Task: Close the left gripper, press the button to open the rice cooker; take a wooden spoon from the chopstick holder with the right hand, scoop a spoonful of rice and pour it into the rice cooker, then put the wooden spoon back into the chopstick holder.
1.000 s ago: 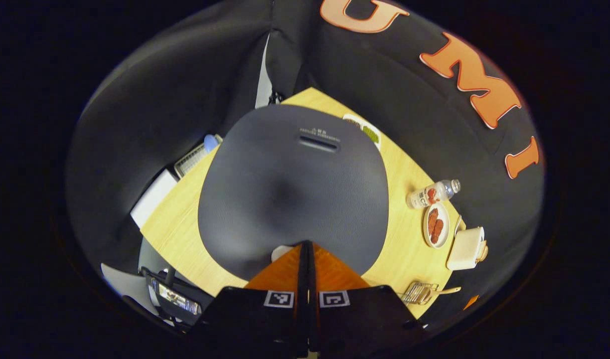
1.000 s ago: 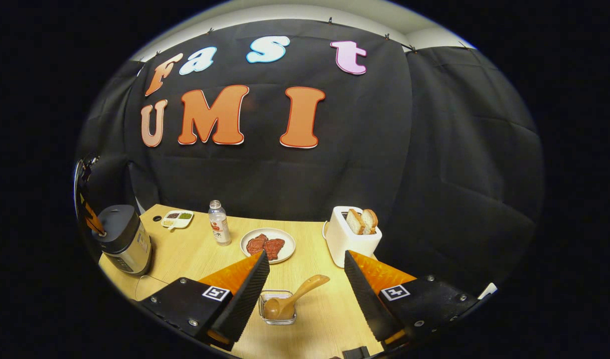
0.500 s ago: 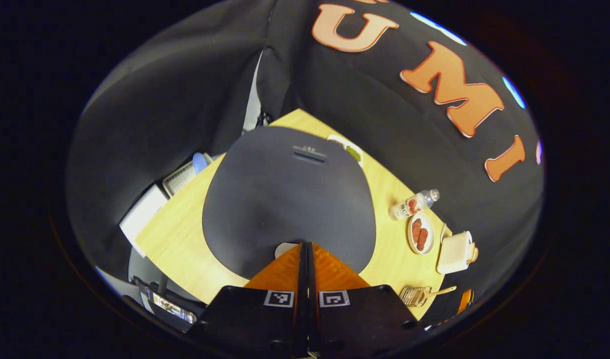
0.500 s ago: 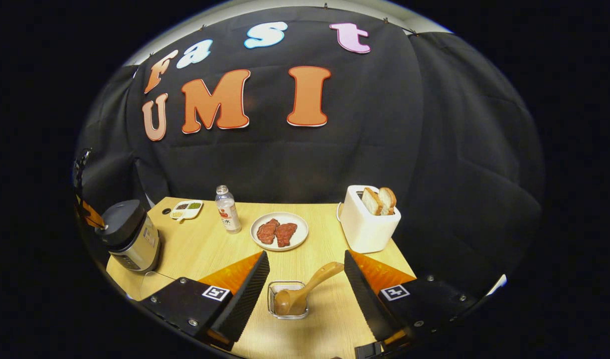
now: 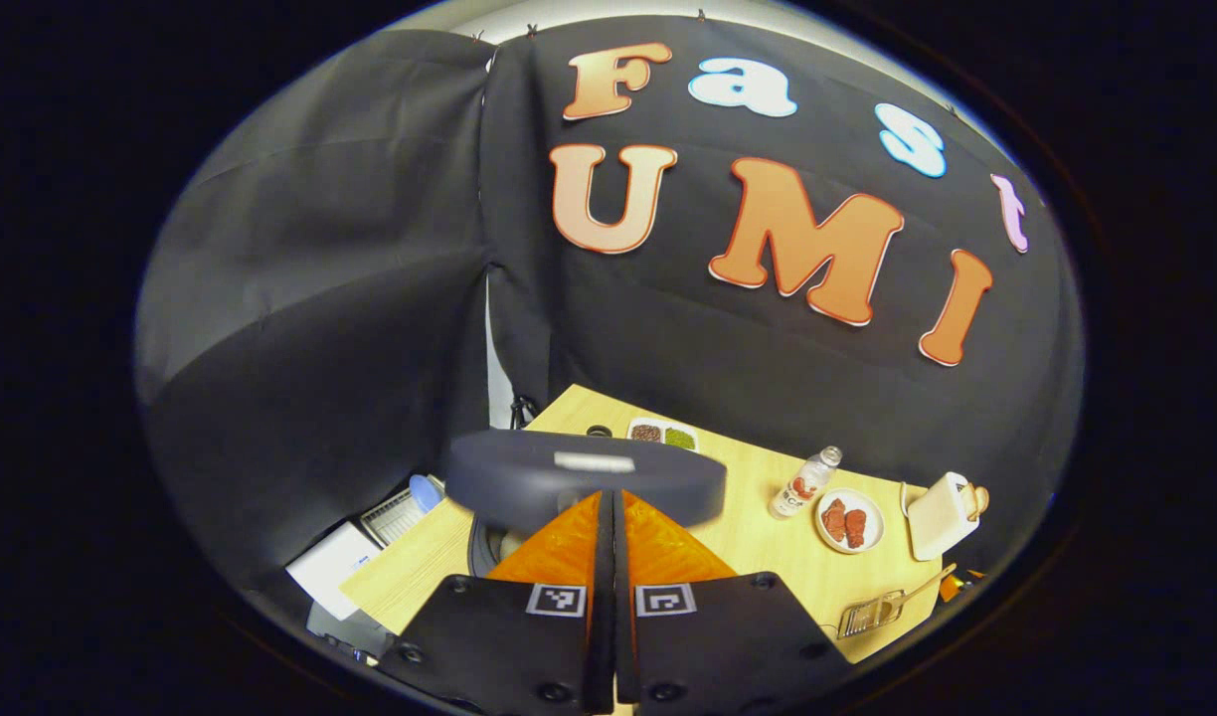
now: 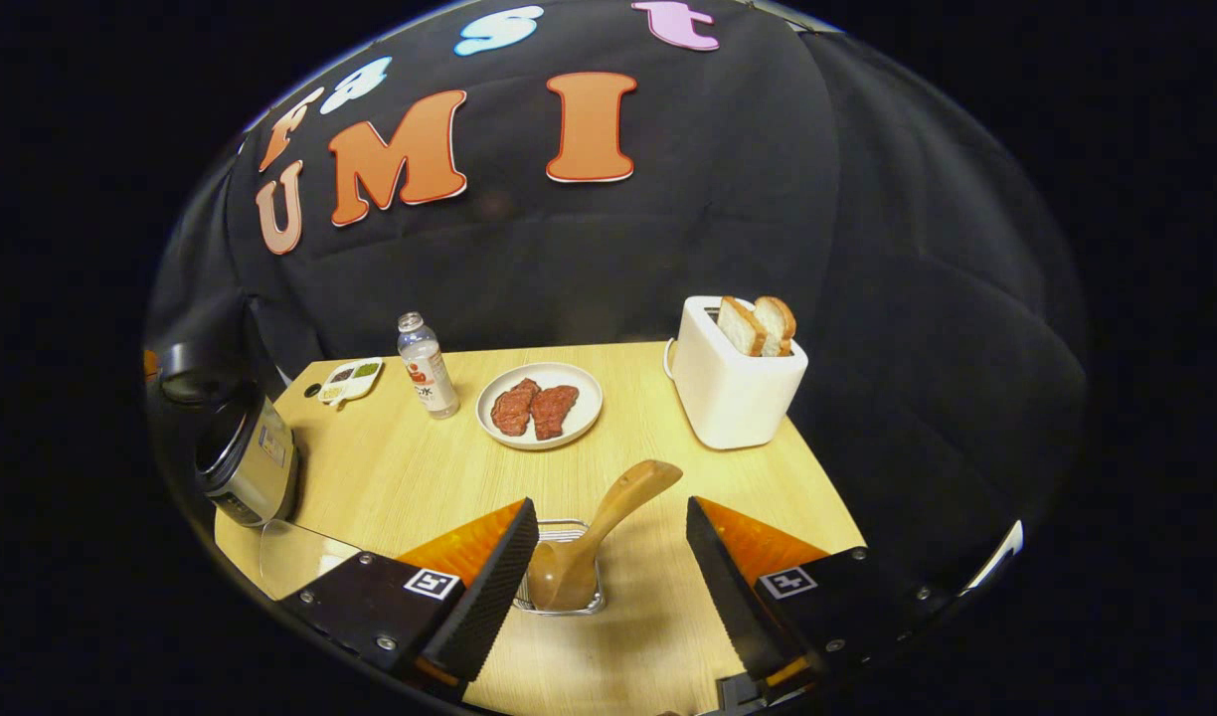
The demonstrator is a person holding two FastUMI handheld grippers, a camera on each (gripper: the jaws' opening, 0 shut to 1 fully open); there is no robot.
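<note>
Left gripper: fingers pressed together, nothing between them, just in front of the rice cooker.
Right gripper: fingers spread wide, empty, flanking the chopstick holder without touching it.
Rice cooker: at the table's left corner; lid raised (seen edge-on in the left gripper view), pot open.
Chopstick holder: wire basket at the table's near edge, well right of the rice cooker.
Wooden spoon: bowl down in the chopstick holder, handle leaning up and right.
Rice: cannot tell where it sits.
Farther from the rice cooker: sectioned dish, bottle, plate with meat, toaster holding two bread slices.
</note>
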